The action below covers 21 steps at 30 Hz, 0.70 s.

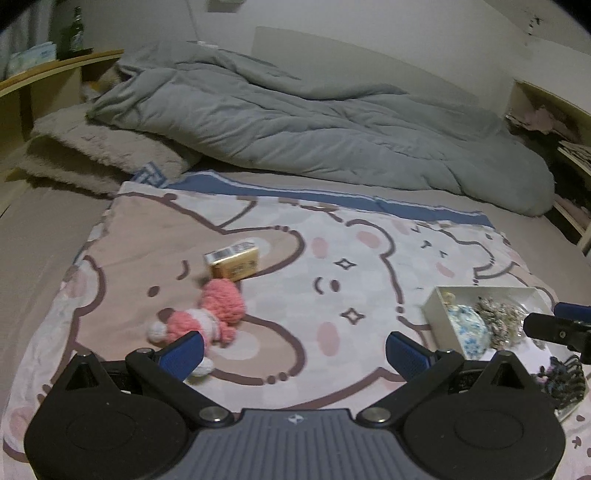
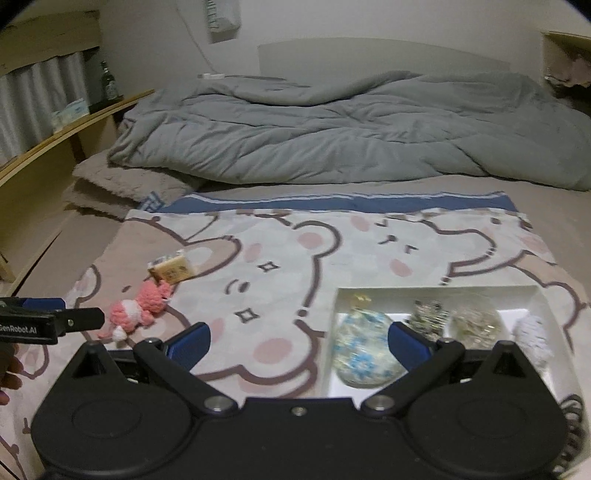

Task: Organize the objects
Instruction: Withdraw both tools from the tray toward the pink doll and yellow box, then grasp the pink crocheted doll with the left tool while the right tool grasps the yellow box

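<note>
A pink and white knitted toy [image 1: 207,317] lies on the bear-print cloth [image 1: 332,258], just beyond my left gripper's left fingertip. A small yellow box [image 1: 234,262] lies right behind the toy. My left gripper [image 1: 295,354] is open and empty above the cloth. A white tray [image 2: 532,295] holds a blue-flowered pouch [image 2: 364,350], a grey hair clip [image 2: 428,317], a clear round piece [image 2: 474,325] and a white fluffy item [image 2: 532,336]. My right gripper [image 2: 299,345] is open and empty, its right finger over the tray's near left part.
A crumpled grey duvet [image 1: 314,122] fills the back of the bed. A folded beige blanket [image 1: 99,155] lies at the left. Wooden shelves [image 2: 55,140] with a green bottle [image 1: 75,33] run along the left wall. A dark hair claw [image 1: 565,376] lies beside the tray.
</note>
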{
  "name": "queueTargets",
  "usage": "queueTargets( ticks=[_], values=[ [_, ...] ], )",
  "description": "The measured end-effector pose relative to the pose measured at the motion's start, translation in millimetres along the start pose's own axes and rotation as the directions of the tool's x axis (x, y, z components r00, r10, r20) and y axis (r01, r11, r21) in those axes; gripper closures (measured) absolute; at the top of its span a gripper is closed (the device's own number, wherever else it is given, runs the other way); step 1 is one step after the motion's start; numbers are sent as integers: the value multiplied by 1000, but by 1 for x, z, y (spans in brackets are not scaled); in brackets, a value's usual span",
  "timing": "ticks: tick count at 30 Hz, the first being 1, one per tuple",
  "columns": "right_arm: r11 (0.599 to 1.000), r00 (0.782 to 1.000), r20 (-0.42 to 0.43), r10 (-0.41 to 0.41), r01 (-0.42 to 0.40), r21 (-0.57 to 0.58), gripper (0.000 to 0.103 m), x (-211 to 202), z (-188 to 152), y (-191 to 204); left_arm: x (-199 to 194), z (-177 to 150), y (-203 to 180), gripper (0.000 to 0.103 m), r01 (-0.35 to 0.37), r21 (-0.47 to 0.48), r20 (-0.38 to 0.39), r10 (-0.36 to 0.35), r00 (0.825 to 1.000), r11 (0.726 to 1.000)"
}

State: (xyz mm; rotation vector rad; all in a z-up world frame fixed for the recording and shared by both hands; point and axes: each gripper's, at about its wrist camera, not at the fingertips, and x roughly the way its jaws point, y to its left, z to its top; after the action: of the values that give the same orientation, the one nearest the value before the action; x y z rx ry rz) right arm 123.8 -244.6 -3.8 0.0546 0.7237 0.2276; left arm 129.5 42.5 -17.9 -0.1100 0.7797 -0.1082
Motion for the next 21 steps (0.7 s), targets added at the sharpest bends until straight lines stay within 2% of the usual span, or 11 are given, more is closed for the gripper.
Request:
queueTargets(
  ticks=[12, 16, 19, 21],
  values=[
    [996, 997, 4, 79, -79, -33, 0, 36, 13, 52, 10, 0, 44, 0, -78, -37, 26, 79, 996, 996],
    [994, 995, -3, 98, -98, -46, 0, 49, 15, 66, 17, -3, 54, 0, -75, -30, 47, 77, 996, 997],
    [993, 994, -5, 105, -105, -52, 0, 57, 17, 74, 25, -4, 59, 0, -92, -8, 41, 92, 995, 996],
    [993, 994, -6, 112, -112, -47, 0, 62, 20, 78, 29, -4, 64, 0, -77, -7, 32, 77, 997, 997]
  ],
)
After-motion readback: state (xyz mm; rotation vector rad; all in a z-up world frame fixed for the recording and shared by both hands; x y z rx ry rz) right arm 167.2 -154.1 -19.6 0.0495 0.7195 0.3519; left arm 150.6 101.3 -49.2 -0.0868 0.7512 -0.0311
